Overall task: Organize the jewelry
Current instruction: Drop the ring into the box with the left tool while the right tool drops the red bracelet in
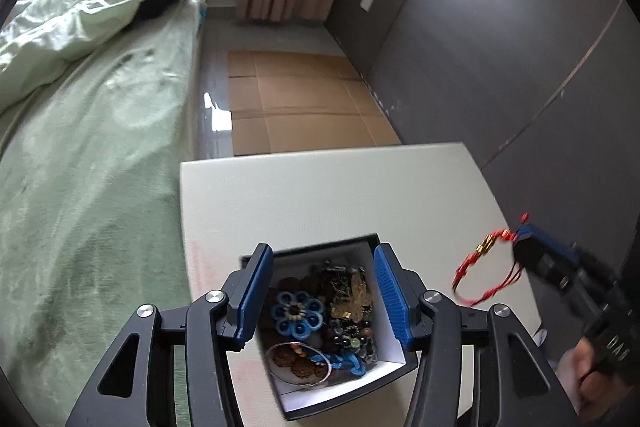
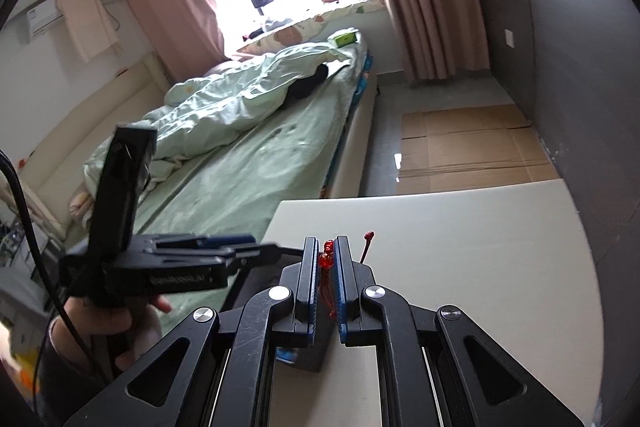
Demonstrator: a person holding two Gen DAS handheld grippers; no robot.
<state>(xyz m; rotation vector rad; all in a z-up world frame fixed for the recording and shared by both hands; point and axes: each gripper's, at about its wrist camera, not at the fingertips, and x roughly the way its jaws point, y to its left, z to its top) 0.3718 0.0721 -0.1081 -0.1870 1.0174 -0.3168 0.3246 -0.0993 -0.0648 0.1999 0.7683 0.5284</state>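
Note:
A black box with a white inside [image 1: 394,349] stands on the white table [image 1: 328,195], full of jewelry: a blue flower piece [image 1: 297,314], gold pieces [image 1: 354,301], bead strings and a silver bangle [image 1: 298,363]. My left gripper [image 1: 325,293] is open, its blue pads hanging over the box on either side. My right gripper [image 2: 329,259] is shut on a red cord bracelet [image 2: 326,257]. In the left wrist view that bracelet [image 1: 486,267], with gold beads, dangles in the air from the right gripper [image 1: 520,233] to the right of the box.
A bed with green bedding [image 1: 92,147] runs along the table's left side. Flattened cardboard [image 1: 304,99] lies on the floor beyond the table. A grey wall [image 1: 500,47] is on the right. The left gripper [image 2: 224,247] shows at the left of the right wrist view.

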